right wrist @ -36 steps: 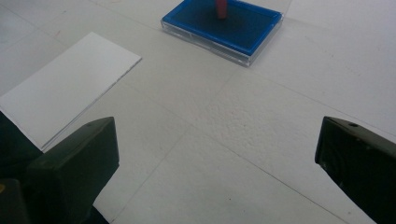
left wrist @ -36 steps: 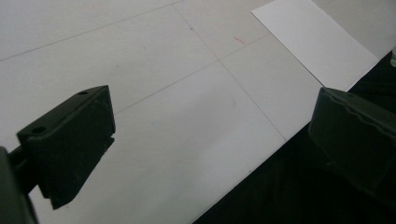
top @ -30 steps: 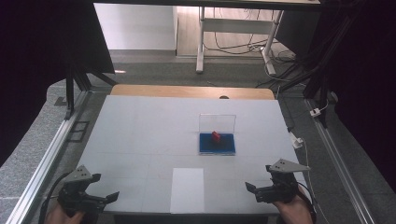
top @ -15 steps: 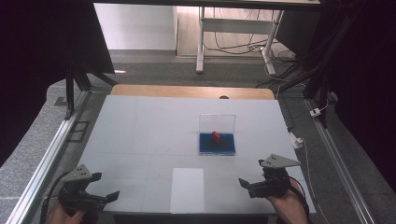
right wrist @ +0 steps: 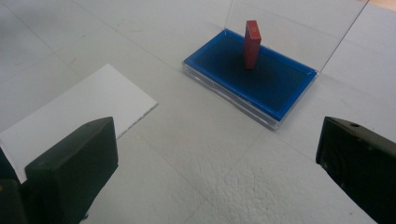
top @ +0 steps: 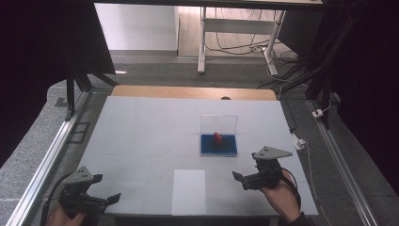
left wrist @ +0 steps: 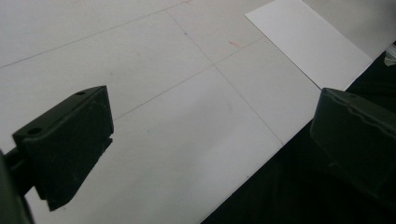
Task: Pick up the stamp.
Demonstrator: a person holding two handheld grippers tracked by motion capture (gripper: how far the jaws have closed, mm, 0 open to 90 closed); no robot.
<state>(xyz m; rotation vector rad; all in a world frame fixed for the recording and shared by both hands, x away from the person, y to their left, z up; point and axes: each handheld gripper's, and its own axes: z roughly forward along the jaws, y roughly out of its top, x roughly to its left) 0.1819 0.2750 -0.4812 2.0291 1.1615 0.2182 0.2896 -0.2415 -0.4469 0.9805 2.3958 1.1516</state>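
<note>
A shallow blue case lies right of the table's middle, its clear lid standing upright at the back. A small red block stands on end inside it. The right gripper view shows the same blue case, the red block and the lid ahead of the jaws. My right gripper hovers open just in front and to the right of the case, nothing between its jaws. My left gripper is open near the front left edge, over bare table.
A white sheet of paper lies flat at the front centre, between the two grippers; the sheet is left of the case in the right gripper view. The table's front edge runs just under my left gripper. A wooden strip borders the far side.
My right gripper has moved left and a little forward, closer to the blue case. The left gripper has barely moved. Case and block are unchanged.
</note>
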